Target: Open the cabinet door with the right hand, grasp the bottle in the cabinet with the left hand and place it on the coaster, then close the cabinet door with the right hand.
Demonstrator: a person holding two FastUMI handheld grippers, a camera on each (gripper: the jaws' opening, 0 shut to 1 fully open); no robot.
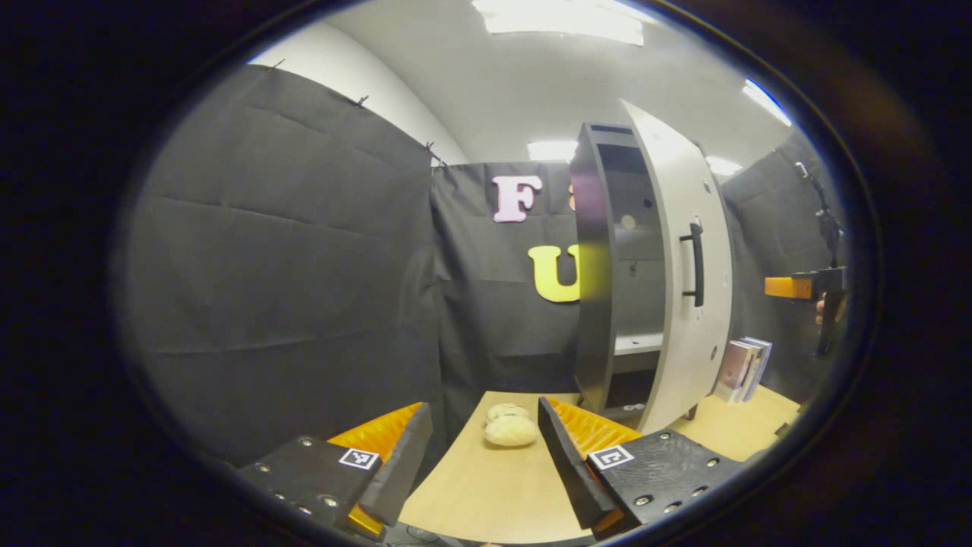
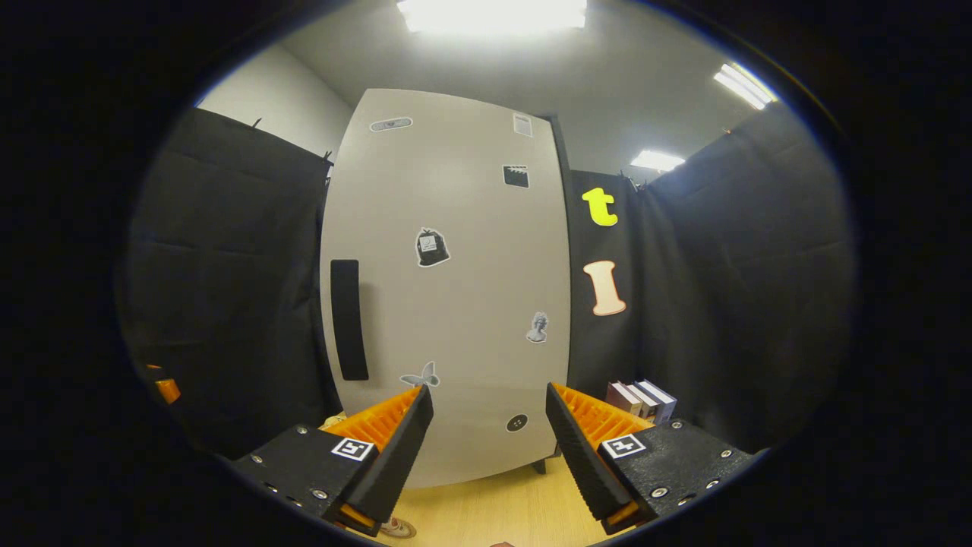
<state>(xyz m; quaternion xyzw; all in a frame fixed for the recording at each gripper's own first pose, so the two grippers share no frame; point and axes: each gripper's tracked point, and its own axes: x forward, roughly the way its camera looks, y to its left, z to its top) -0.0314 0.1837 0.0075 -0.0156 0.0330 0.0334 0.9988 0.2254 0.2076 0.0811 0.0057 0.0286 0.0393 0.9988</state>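
In the left gripper view the tall cabinet [image 1: 600,266] stands at the table's far side. Its white door [image 1: 683,304] is swung part way out, black handle [image 1: 693,264] showing, and dark shelves [image 1: 636,343] are visible inside. My left gripper [image 1: 484,414] is open, well short of the cabinet, nothing between its fingers. Far right, an orange finger of the right gripper [image 1: 790,287] hangs level with the handle. In the right gripper view my right gripper [image 2: 489,395] is open, facing the door's stickered front [image 2: 456,289]. The handle [image 2: 349,319] lies up and to its left.
Two pale rounded lumps [image 1: 510,425] lie on the wooden table [image 1: 486,486] ahead of the left gripper. Several books [image 1: 744,368] stand right of the cabinet, and the books [image 2: 642,399] show past the door. A small round patterned thing [image 2: 397,527] lies at the table's near edge.
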